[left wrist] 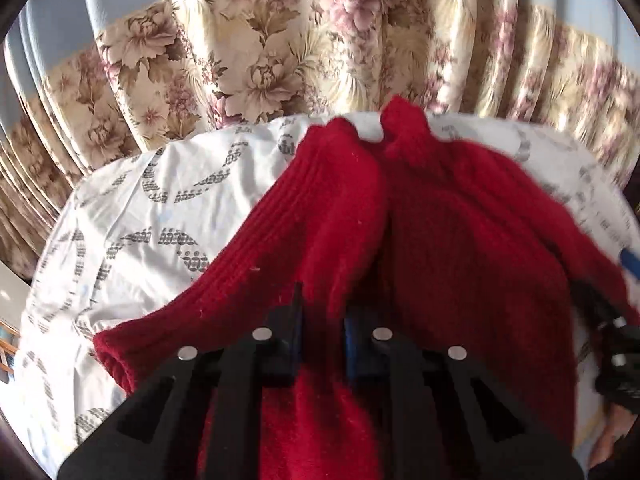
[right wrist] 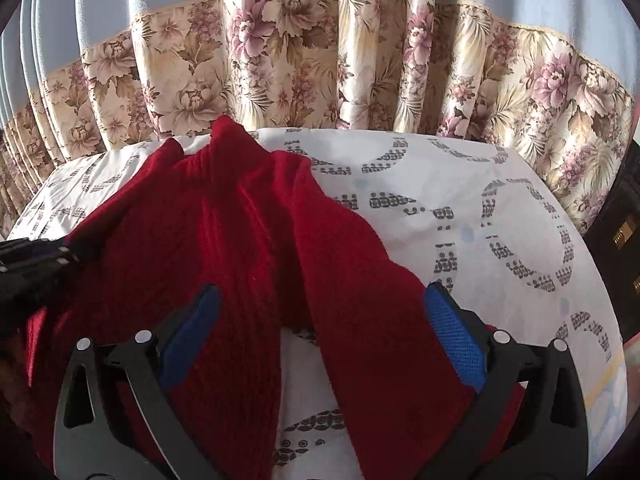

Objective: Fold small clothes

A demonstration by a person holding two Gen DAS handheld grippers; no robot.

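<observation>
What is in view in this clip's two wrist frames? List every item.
red knitted sweater: one, dark red, spread rumpled on the sheet, under both grippers
white bed sheet with grey dotted arcs: one, white and grey, covering the surface below the sweater
floral curtain with blue upper band: one, cream, pink and blue, hanging behind the sheet
left gripper: one, black with blue pads, closed on a sweater fold
right gripper: one, black with blue pads, open astride the sweater
</observation>
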